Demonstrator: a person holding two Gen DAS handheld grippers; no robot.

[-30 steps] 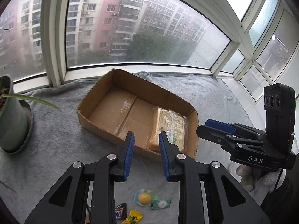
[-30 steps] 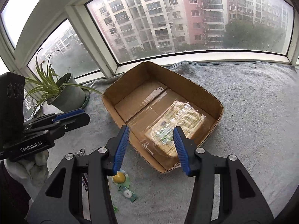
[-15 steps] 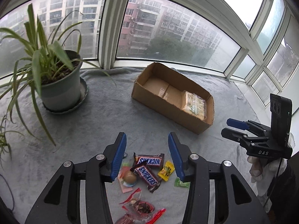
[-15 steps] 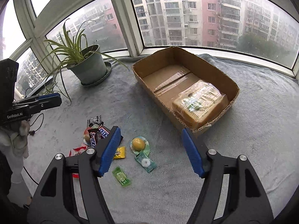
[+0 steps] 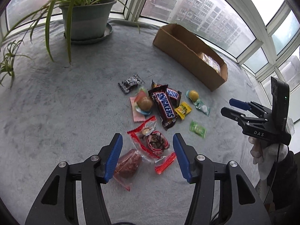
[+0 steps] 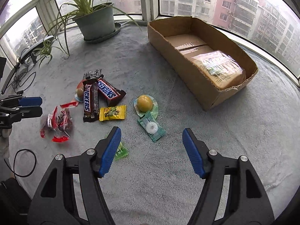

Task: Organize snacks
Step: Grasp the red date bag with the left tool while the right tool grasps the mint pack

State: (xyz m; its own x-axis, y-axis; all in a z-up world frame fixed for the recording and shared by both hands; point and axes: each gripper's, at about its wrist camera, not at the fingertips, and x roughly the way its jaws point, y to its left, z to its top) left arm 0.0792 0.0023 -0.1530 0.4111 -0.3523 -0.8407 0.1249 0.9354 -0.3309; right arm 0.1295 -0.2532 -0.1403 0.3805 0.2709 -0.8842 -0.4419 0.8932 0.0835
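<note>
A cardboard box on the grey cloth holds a wrapped pack of biscuits. Loose snacks lie in front of it: two Snickers bars, a yellow candy, a yellow ball sweet, a mint packet, a green candy and red-edged clear packets. My left gripper is open and empty just above the red-edged packets. My right gripper is open and empty above the mint packet, with the green candy under its left finger.
A potted spider plant stands at the back left. Cables lie at the cloth's left edge. Windows run along the back, close behind the box.
Both grippers have pulled back from the box and dropped toward the loose snacks. Both have opened wider. The pack of biscuits stays in the box.
</note>
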